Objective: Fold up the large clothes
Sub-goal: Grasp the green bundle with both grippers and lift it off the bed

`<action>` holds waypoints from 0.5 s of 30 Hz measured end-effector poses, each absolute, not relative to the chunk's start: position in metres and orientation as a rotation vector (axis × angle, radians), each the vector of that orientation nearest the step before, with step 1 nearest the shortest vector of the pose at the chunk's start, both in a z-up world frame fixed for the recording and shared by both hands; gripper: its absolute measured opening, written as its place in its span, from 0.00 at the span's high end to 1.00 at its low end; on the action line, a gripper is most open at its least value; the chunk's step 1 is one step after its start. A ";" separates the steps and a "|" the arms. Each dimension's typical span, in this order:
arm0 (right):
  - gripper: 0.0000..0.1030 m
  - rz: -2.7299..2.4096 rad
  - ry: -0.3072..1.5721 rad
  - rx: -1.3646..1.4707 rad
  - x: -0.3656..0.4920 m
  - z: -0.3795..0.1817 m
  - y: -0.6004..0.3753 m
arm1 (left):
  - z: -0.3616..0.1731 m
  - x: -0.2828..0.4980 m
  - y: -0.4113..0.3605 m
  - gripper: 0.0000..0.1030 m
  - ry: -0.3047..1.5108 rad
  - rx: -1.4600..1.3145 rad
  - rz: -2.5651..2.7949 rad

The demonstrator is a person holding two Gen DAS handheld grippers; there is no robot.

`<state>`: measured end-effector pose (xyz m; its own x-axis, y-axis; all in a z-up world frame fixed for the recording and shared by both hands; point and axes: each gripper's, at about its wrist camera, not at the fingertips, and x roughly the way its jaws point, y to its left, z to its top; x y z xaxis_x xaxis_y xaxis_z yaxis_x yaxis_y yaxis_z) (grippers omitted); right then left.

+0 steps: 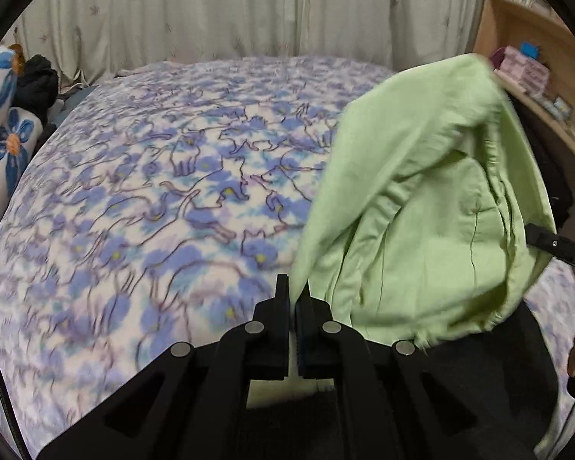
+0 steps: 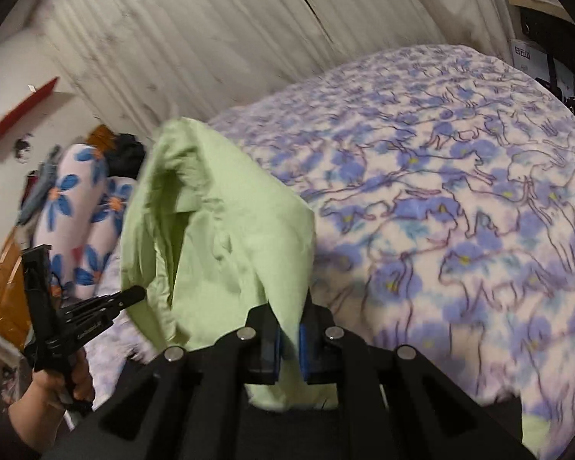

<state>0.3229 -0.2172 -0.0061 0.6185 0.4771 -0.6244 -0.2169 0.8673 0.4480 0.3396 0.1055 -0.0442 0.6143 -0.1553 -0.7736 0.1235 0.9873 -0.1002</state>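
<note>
A light green garment (image 1: pixel 421 199) hangs bunched in the air above the bed. In the left wrist view my left gripper (image 1: pixel 293 297) is shut on a thin edge of it, and the cloth rises up and to the right from the jaws. The right wrist view shows the same green garment (image 2: pixel 218 237) running down between the blue pads (image 2: pixel 304 345) of my right gripper (image 2: pixel 289 322), which is shut on a fold. Each gripper appears in the other's view: the right one (image 1: pixel 556 247) at the far right, the left one (image 2: pixel 80 318) at lower left in a hand.
The bed carries a fleece blanket (image 1: pixel 165 199) with blue flowers and cat outlines. Flower-print pillows (image 2: pixel 80 222) and dark clothes (image 1: pixel 38 80) lie at its head. Pale curtains (image 1: pixel 230 11) hang behind. A wooden shelf (image 1: pixel 536 88) with boxes stands at the right.
</note>
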 end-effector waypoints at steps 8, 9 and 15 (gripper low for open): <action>0.87 0.375 0.820 0.382 0.217 -0.024 -0.225 | -0.045 0.222 0.117 0.99 0.930 -0.132 -0.219; 0.86 0.355 0.846 0.378 0.207 -0.035 -0.227 | -0.051 0.210 0.117 0.99 0.933 -0.135 -0.212; 0.81 0.246 1.006 0.288 0.154 -0.104 -0.224 | -0.103 0.145 0.126 0.95 1.034 -0.263 -0.175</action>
<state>0.1538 -0.2240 -0.1038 0.5131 0.3329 -0.7911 -0.0703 0.9349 0.3479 0.1449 0.1260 -0.1029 0.5014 -0.2662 -0.8233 0.0194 0.9547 -0.2969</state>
